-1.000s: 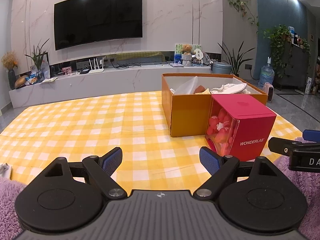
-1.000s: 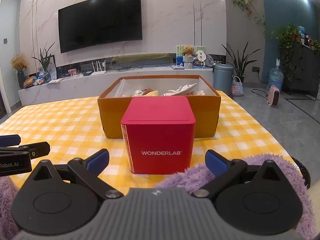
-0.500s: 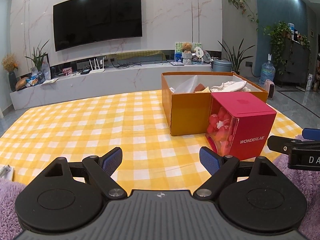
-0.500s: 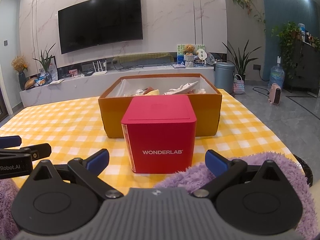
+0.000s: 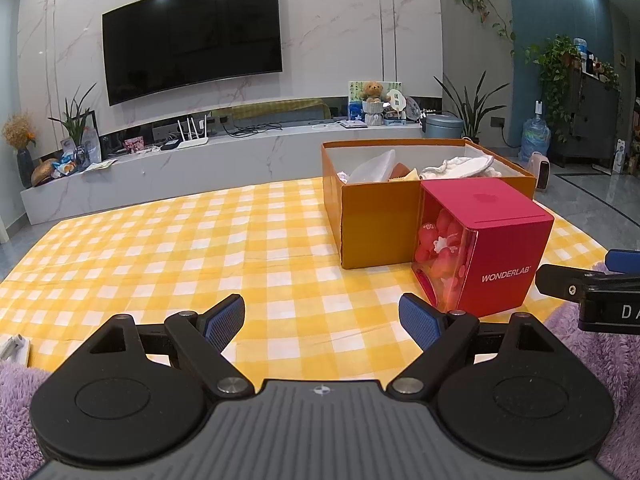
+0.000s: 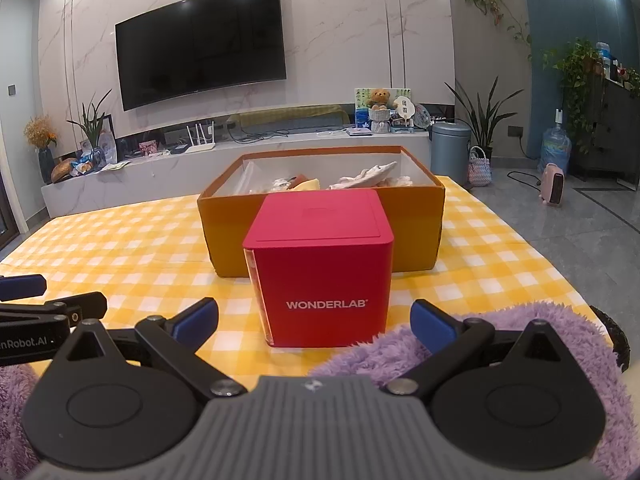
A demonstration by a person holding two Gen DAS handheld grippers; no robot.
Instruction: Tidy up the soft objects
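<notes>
Fluffy purple plush fabric [image 6: 460, 340] lies lower right, under the right gripper [image 6: 314, 316], fingers spread, empty. Left gripper [image 5: 322, 316] likewise released. Orange cardboard box [image 6: 416, 220], centre frame, holds white cloths [image 6: 368, 174]; red WONDERLAB box [image 6: 324, 264] in front.

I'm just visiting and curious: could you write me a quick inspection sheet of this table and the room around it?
Surface: yellow checked tablecloth.
Job's things: purple fluffy fabric at near edge; orange box holding white cloths.
Clutter: red WONDERLAB cube in front of the box.
Grippers: left gripper and right gripper both open, holding nothing.
Cables: wires on the TV shelf.
Surroundings: wall TV, plants, teddy bear.
</notes>
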